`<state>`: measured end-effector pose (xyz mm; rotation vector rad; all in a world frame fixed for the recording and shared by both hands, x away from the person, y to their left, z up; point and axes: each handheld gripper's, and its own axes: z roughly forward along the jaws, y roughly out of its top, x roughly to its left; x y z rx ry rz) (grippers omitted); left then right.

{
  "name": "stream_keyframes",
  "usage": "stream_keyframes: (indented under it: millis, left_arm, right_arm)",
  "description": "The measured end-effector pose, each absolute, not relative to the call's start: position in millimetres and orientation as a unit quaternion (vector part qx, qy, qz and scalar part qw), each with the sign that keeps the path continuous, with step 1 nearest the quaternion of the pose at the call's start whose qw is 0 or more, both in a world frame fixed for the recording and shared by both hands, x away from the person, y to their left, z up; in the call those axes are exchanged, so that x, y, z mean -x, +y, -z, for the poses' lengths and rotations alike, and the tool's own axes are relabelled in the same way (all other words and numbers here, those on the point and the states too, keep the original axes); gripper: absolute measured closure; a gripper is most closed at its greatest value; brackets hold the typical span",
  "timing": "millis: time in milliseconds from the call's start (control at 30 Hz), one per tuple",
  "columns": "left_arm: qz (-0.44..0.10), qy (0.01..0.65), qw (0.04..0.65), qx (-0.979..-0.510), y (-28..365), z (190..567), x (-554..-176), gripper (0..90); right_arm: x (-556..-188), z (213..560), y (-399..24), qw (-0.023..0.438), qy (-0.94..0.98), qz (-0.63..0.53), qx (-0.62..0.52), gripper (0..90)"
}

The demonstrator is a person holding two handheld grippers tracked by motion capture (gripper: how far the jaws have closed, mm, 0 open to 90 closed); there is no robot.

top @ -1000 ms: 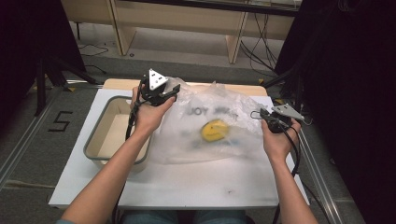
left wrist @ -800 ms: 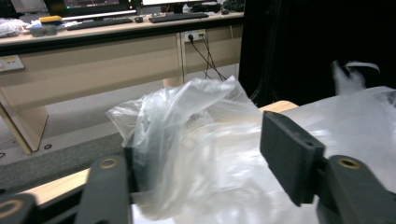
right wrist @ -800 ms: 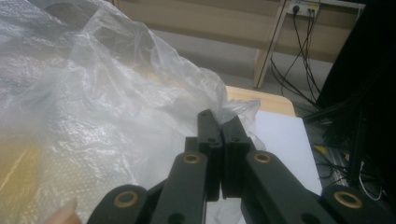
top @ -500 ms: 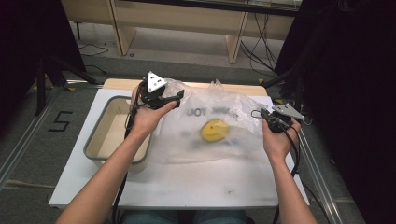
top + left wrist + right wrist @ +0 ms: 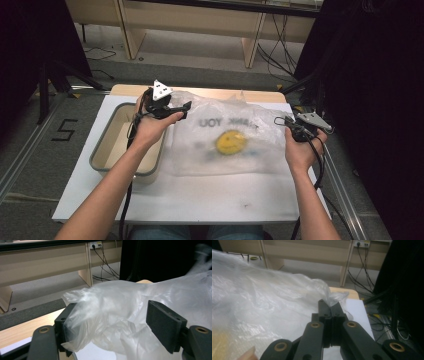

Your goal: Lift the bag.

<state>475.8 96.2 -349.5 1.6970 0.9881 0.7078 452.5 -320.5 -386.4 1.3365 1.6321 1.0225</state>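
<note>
The left hand-held gripper point(image 5: 112, 322) has just been opening, the plastic bag point(image 5: 227, 137) loose between its jaws. The right hand-held gripper point(image 5: 331, 306) is clamped on the bag's corner

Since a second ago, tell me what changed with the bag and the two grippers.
The left gripper has just been opening; its fingers now stand apart, with the bag loose between them, let go. The right gripper stayed shut on the bag's far corner. Tray and bag lie as before.

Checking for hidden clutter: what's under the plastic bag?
Under the plastic bag the white tabletop shows through, hazily. The yellow smiley looks printed on the bag. The tray sits beside it, not underneath. Whether anything flat hides beneath is unclear.
</note>
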Motion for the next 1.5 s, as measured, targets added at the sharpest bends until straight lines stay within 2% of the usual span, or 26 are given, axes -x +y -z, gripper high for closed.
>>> stream_keyframes:
  millis: [300, 333, 433, 533, 700, 1167, 1500]
  left_arm:
    - [-0.296, 0.417, 0.502, -0.698, 103, 351, -476, 25.3]
    - [-0.296, 0.417, 0.503, -0.697, 103, 351, -475, 24.9]
    - [-0.297, 0.417, 0.507, -0.694, 102, 349, -472, 24.8]
    - [-0.297, 0.416, 0.507, -0.694, 105, 348, -470, 25.0]
    - [-0.297, 0.419, 0.505, -0.693, 106, 349, -469, 25.1]
    - [-0.292, 0.412, 0.499, -0.704, 103, 354, -463, 25.3]
    - [-0.282, 0.407, 0.501, -0.710, 107, 360, -445, 25.3]
  right_arm:
    - [-454, 390, -324, 0.383, 0.646, -0.401, -0.525, 89.5]
    - [-455, 390, -323, 0.379, 0.647, -0.405, -0.523, 87.0]
    - [-455, 390, -322, 0.380, 0.644, -0.414, -0.519, 70.7]
    - [-453, 388, -324, 0.378, 0.644, -0.427, -0.510, 59.5]
    - [-449, 384, -329, 0.372, 0.636, -0.448, -0.507, 47.3]
    - [-438, 380, -328, 0.342, 0.649, -0.468, -0.493, 35.3]
    - [-416, 376, -333, 0.322, 0.669, -0.470, -0.477, 31.9]
